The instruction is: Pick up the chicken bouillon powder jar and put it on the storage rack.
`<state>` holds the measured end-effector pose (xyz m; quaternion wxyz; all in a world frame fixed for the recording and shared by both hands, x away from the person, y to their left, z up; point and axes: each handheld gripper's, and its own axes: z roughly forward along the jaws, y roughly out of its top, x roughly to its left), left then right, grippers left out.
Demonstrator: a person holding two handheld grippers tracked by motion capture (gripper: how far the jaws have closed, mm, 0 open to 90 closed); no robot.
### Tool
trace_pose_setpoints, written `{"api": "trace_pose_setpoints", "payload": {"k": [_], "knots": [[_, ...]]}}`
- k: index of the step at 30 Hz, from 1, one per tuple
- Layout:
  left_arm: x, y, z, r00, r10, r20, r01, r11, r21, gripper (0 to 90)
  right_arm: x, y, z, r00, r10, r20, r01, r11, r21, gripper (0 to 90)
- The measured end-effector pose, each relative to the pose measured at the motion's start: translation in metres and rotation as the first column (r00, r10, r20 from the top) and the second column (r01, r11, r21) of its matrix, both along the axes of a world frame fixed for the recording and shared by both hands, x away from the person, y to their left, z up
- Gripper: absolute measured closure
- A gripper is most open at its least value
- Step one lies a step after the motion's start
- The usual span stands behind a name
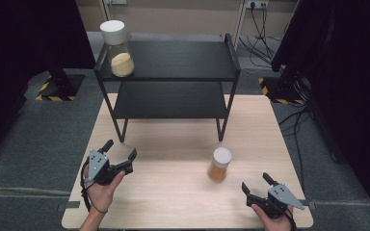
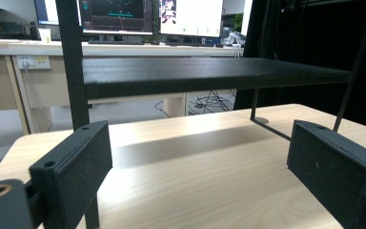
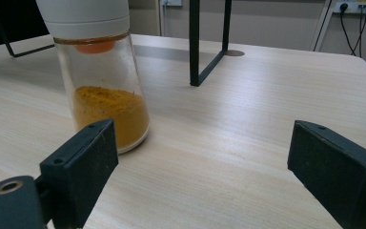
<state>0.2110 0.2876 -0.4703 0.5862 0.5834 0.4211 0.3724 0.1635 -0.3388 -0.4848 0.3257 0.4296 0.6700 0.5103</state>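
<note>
High view shows a pale wooden table [image 1: 173, 202] carrying a black two-tier shelf rack [image 1: 168, 72] at its far side, with a white-lidded jar of pale powder [image 1: 117, 49] standing on the left end of the top shelf. A smaller white-capped jar of orange-yellow powder [image 1: 219, 164] stands upright on the table, right of centre, near the right gripper [image 1: 256, 184]. Both that gripper and the left gripper [image 1: 120, 150], at the table's near left corner, have their jaws spread wide and hold nothing.
</note>
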Motion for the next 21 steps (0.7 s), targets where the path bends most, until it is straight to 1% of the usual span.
{"api": "trace_pose_setpoints", "payload": {"k": [7, 10, 12, 16, 18, 21], "knots": [[-0.003, 0.001, -0.016, 0.9994, 0.005, -0.033, -0.005, 1.0, -0.008, 7.2, 0.0, -0.001, 0.0, 1.0, 0.0, -0.001, 0.0, 1.0, 0.003, 10.3], [-0.004, 0.001, -0.021, 0.9983, 0.004, -0.058, -0.004, 1.0, 0.002, 7.2, 0.0, 0.0, 0.0, 1.0, 0.001, -0.002, -0.001, 1.0, -0.001, 10.3], [-0.005, 0.001, -0.024, 0.9979, 0.005, -0.064, -0.004, 1.0, 0.005, 7.2, 0.0, 0.0, 0.0, 1.0, 0.0, -0.002, 0.0, 1.0, 0.001, 10.3], [-0.005, 0.001, -0.027, 0.9975, 0.004, -0.07, -0.004, 1.0, -0.007, 6.9, 0.0, 0.0, 0.0, 1.0, 0.0, 0.0, 0.0, 1.0, 0.002, 10.2], [-0.005, 0.002, -0.031, 0.9974, -0.004, -0.072, 0.002, 0.9996, -0.029, 6.6, 0.0, 0.0, 0.0, 1.0, 0.001, 0.0, -0.001, 1.0, 0.001, 10.3], [-0.005, 0.002, -0.035, 0.9966, -0.006, -0.083, 0.004, 0.9996, -0.028, 6.3, 0.0, -0.001, 0.0, 1.0, 0.001, 0.001, -0.001, 1.0, 0.004, 10.3]]}}
